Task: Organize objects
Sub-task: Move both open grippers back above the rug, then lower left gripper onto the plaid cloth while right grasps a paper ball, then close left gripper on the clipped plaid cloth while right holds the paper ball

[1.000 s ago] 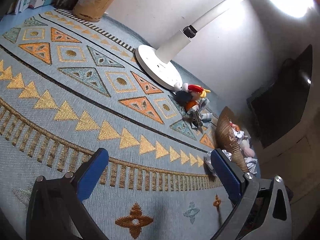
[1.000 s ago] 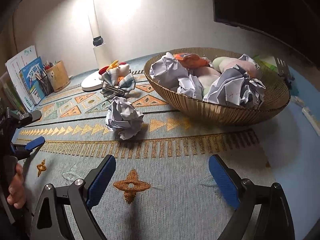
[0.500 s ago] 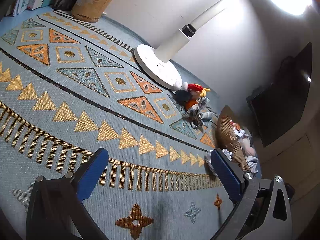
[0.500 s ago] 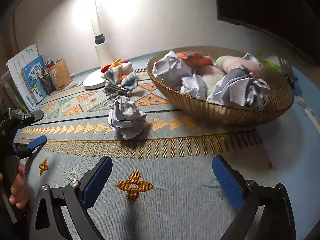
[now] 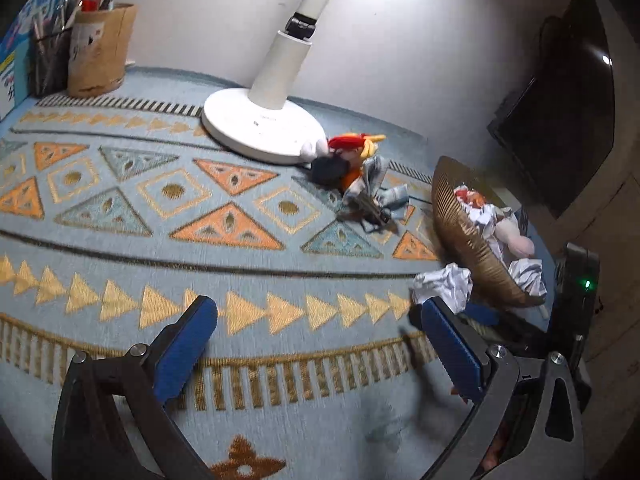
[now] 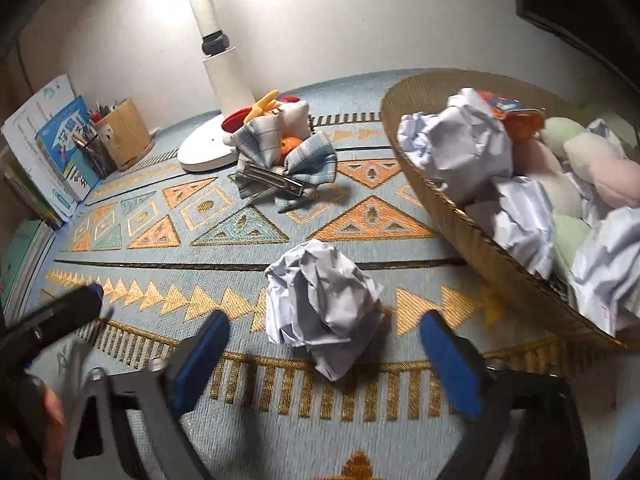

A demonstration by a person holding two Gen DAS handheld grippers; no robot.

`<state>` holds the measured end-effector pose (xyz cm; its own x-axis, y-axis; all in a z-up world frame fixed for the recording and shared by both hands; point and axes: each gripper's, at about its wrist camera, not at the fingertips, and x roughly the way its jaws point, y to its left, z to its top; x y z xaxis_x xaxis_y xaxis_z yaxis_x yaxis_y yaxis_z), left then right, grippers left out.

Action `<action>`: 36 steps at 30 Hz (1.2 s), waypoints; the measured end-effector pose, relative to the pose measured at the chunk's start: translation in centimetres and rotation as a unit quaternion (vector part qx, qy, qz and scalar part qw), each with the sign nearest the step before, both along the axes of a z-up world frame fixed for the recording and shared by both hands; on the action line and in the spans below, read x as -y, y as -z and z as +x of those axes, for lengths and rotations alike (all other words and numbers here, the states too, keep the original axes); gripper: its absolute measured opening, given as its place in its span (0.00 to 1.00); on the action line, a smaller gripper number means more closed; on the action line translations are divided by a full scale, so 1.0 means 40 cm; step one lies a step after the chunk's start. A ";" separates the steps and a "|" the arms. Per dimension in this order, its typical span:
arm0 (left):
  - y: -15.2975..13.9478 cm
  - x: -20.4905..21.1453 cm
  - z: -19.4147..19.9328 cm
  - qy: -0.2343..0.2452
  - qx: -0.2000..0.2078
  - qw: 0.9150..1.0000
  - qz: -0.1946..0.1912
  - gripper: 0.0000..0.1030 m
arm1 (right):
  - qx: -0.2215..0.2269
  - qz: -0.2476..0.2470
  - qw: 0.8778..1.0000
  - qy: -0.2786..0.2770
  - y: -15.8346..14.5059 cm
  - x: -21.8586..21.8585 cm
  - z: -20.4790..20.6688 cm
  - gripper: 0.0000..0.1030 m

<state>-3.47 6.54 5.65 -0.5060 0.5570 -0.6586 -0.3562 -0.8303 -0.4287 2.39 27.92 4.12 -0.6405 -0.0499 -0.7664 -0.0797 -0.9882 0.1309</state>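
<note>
We are centring our wide-open right gripper (image 6: 324,344) around the crumpled white paper ball (image 6: 322,308) just ahead, aiming to squeeze gently at its middle.

Matt woven blue patterned cloth mat (image 6: 248,248); crumpled white paper ball (image 6: 320,312); ribbed golden woven basket (image 6: 480,248); smooth glossy white plastic lamp base (image 5: 260,128); brown cardboard pen holder (image 5: 100,52).

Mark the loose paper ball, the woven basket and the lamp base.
crumpled paper ball (image 6: 320,308), right wrist view, centre of the wad
woven basket (image 6: 460,216), right wrist view, outer wall
lamp base (image 5: 260,130), left wrist view, top of disc
</note>
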 end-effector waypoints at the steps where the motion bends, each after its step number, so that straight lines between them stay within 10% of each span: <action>1: -0.022 -0.017 -0.018 0.003 -0.009 1.000 0.006 0.99 | -0.001 -0.008 1.000 -0.010 -0.001 -0.004 0.000 0.38; 5: -0.025 -0.174 -0.072 0.043 -0.047 0.996 -0.063 0.99 | -0.007 -0.032 0.999 -0.004 0.005 -0.048 0.057 0.38; 9: 0.048 -0.352 -0.113 0.080 -0.088 0.971 -0.207 0.99 | -0.022 -0.065 0.998 -0.008 -0.003 -0.077 0.090 0.40; 12: 0.062 -0.394 -0.144 0.057 -0.104 0.962 -0.245 0.96 | -0.016 -0.072 0.997 -0.003 0.004 -0.082 0.075 0.42; 14: 0.059 -0.389 -0.163 0.047 -0.100 0.967 -0.229 0.78 | -0.016 -0.075 0.997 -0.013 0.004 -0.076 0.073 0.42; 16: 0.068 -0.368 -0.187 0.046 -0.068 0.977 -0.197 0.40 | -0.027 -0.061 0.998 -0.016 -0.002 -0.064 0.080 0.42; 21: 0.041 -0.286 -0.139 0.047 -0.068 0.988 -0.129 0.23 | -0.049 -0.036 0.997 -0.041 -0.018 -0.030 0.096 0.42; 33: 0.037 0.016 0.050 -0.017 -0.015 0.999 -0.032 0.22 | -0.027 -0.083 0.995 -0.054 -0.018 -0.044 0.084 0.60; 36: 0.021 0.006 0.048 -0.026 -0.010 1.000 -0.011 0.49 | -0.033 -0.088 0.994 -0.054 -0.019 -0.042 0.090 0.64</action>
<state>-1.54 6.29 4.83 -0.5475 0.5149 -0.6596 -0.3211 -0.8572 -0.4026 6.00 29.61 4.88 -0.6727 -0.2508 -0.6961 0.0405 -0.9519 0.3038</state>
